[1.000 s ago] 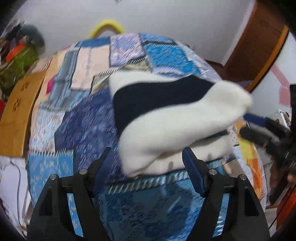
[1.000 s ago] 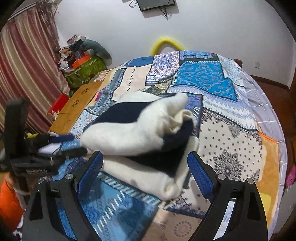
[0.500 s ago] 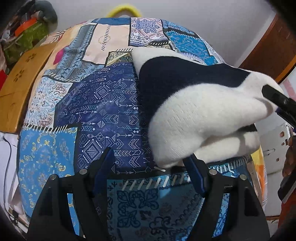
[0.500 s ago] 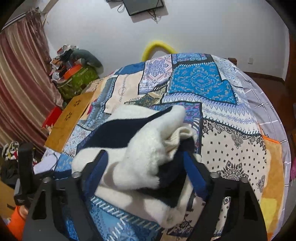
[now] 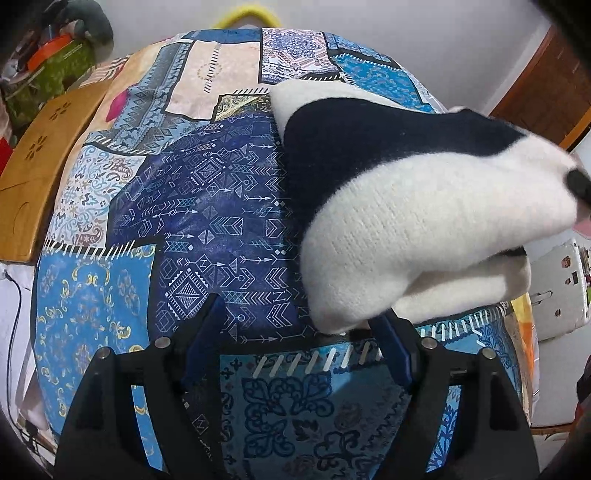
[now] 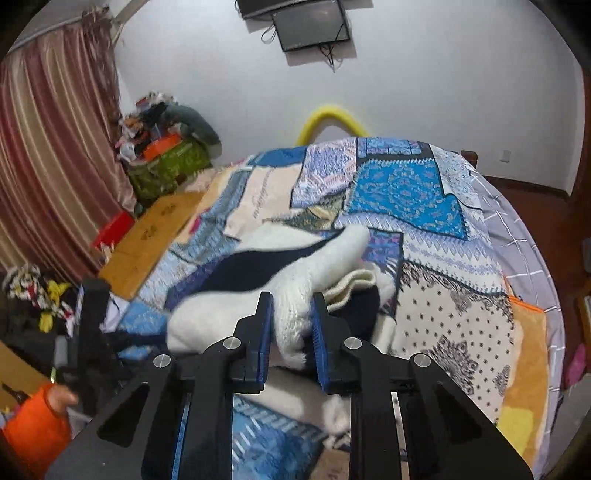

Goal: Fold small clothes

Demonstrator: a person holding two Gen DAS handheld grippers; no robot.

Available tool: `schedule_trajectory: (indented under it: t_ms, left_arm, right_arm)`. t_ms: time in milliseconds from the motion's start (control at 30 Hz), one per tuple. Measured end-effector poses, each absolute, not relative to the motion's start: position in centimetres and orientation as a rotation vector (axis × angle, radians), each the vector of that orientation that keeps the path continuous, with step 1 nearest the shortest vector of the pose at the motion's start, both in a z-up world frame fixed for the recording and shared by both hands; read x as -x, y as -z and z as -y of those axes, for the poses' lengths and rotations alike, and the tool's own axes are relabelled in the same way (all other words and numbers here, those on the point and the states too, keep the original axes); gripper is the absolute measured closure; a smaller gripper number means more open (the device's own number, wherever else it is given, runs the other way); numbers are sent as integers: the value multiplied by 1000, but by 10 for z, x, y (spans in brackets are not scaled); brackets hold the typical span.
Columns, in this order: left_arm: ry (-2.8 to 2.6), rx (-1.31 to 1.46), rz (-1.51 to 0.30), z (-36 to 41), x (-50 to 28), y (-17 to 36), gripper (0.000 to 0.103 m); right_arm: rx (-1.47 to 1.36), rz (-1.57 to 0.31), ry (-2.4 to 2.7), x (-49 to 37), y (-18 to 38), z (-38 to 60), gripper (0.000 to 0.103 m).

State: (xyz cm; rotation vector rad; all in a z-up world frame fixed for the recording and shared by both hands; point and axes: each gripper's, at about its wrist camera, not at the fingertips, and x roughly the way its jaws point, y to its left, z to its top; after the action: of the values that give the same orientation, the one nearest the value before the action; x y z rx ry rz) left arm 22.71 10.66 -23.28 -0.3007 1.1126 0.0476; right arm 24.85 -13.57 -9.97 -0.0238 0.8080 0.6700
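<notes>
Grippers angled down over a patchwork bedspread (image 5: 207,206), you work a folded white-and-navy knit garment (image 5: 424,221) lying on the right half of the bed. Your right gripper (image 6: 291,325) has just been closing, and its blue pads (image 6: 318,321) now pinch a fold of the white knit between them, the jaws nearly together. Your left gripper (image 5: 299,328) points steeply at the quilt with its jaws wide apart and nothing clamped; the near white corner of the garment sits just ahead of its right finger (image 5: 395,343), overlapping its tip, while bare navy-patterned quilt lies between the fingers. Only the right wrist view takes in the room: a striped curtain (image 6: 55,155), a wall-mounted screen (image 6: 310,22), a yellow tube (image 6: 328,118) behind the bed, and your other gripper at lower left with an orange sleeve (image 6: 33,432). The left wrist view alone shows the garment's broad navy band (image 5: 369,147) from above and a dark tip of the right gripper at the far white edge.
</notes>
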Motion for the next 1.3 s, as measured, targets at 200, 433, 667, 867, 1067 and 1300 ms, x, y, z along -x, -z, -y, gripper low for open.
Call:
schedule_trajectory:
  t_ms: [200, 433, 667, 867, 1067, 1300]
  left_arm:
    - [-59, 293, -1113, -108, -222, 233, 24]
    - [-75, 266, -1113, -106, -216, 232, 22]
    - [-122, 188, -1120, -104, -207, 229, 22]
    - [-151, 159, -1060, -116, -196, 205, 22]
    - [-127, 155, -981, -124, -208, 172, 22]
    - [-49, 218, -975, -125, -252, 158, 18]
  right_arm:
    - [-16, -896, -633, -253, 133, 154, 85]
    - [18, -937, -603, -248, 163, 160, 86]
    - [8, -940, -613, -244, 160, 162, 83]
    - [25, -955, -629, -238, 154, 167, 72]
    - [-5, -946, -609, -242, 136, 177, 43]
    - [-64, -918, -587, -265, 120, 180, 17]
